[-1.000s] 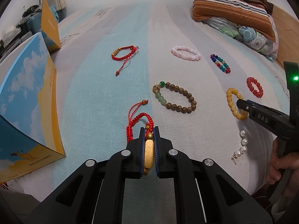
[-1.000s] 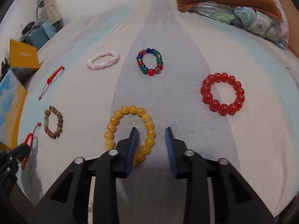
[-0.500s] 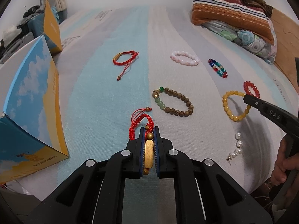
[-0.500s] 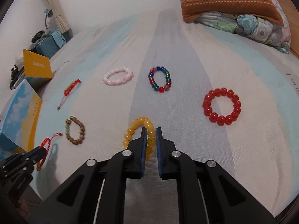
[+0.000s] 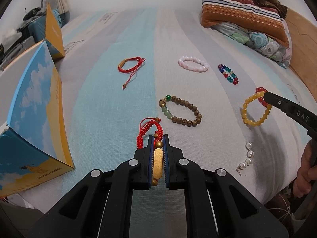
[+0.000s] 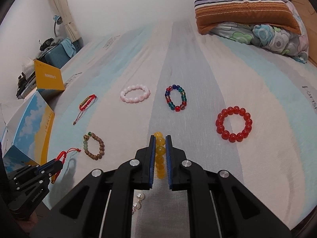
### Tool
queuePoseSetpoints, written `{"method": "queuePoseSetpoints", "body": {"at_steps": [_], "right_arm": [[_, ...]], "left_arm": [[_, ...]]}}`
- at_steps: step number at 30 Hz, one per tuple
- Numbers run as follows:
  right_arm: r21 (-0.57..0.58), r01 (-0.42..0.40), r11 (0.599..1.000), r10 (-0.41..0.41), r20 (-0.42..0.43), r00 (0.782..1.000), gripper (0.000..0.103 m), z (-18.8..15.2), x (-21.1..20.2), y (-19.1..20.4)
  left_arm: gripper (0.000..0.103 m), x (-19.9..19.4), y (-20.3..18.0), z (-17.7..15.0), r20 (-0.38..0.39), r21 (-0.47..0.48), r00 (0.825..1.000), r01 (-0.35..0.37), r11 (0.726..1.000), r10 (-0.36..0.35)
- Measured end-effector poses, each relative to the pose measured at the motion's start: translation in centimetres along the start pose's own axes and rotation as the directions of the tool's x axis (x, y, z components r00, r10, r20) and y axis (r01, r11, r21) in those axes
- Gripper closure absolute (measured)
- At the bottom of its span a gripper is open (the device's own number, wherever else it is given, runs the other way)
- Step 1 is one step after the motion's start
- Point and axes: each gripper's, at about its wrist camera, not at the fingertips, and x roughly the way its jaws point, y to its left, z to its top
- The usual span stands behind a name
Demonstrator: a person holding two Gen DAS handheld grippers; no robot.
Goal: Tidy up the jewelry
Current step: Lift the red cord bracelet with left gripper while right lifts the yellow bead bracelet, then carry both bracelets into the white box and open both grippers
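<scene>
— What has the left gripper (image 5: 158, 138) got?

— Its fingers are clamped on the gold tube of a red cord bracelet (image 5: 150, 130). The red loop pokes out past the fingertips, and a shadow shows beneath it in the right wrist view, so it looks raised off the striped bedsheet (image 5: 99, 103).

— And the right gripper (image 6: 160, 138)?

— Closed on the yellow bead bracelet (image 6: 160, 152). A row of amber beads sits pinched between the blue pads. In the left wrist view the loop hangs from the fingertips, clear of the sheet, with its shadow underneath.

— Take the wooden bead bracelet (image 5: 181, 111) as the centre. What lies around it?

— The held red cord loop is just nearer the camera and to its left. The yellow one hangs well to its right. A short pearl strand (image 5: 246, 156) lies nearer the bed's edge, to the right. Farther up the bed there's a second red cord bracelet (image 5: 130, 67) to the left, a pink bead bracelet (image 5: 193, 65) straight beyond, and a multicoloured bead bracelet (image 5: 227, 74) to the right of that.

— The red bead bracelet (image 6: 233, 124)?

— Flat on the sheet, well right of the wooden one, apart from everything else.

— Anything else?

— An open sky-printed box (image 5: 33, 109) stands at the left edge, and a striped pillow (image 5: 241, 13) sits on a floral one at the head.
</scene>
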Motion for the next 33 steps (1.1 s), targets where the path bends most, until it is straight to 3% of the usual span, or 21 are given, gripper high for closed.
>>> {"method": "queuePoseSetpoints", "body": {"at_steps": [18, 33], "right_arm": [[-0.039, 0.007, 0.999, -0.007, 0.009, 1.000, 0.094, 0.9, -3.7, 1.8], [-0.094, -0.028, 0.995, 0.031, 0.036, 0.999, 0.094, 2.9, -6.3, 8.1]], "left_arm": [[0.095, -4.3, -0.1, 1.0, 0.056, 0.015, 0.998, 0.016, 1.000, -0.017], [0.095, -9.6, 2.5, 2.2, 0.109, 0.004, 0.994, 0.004, 1.000, -0.005]]}}
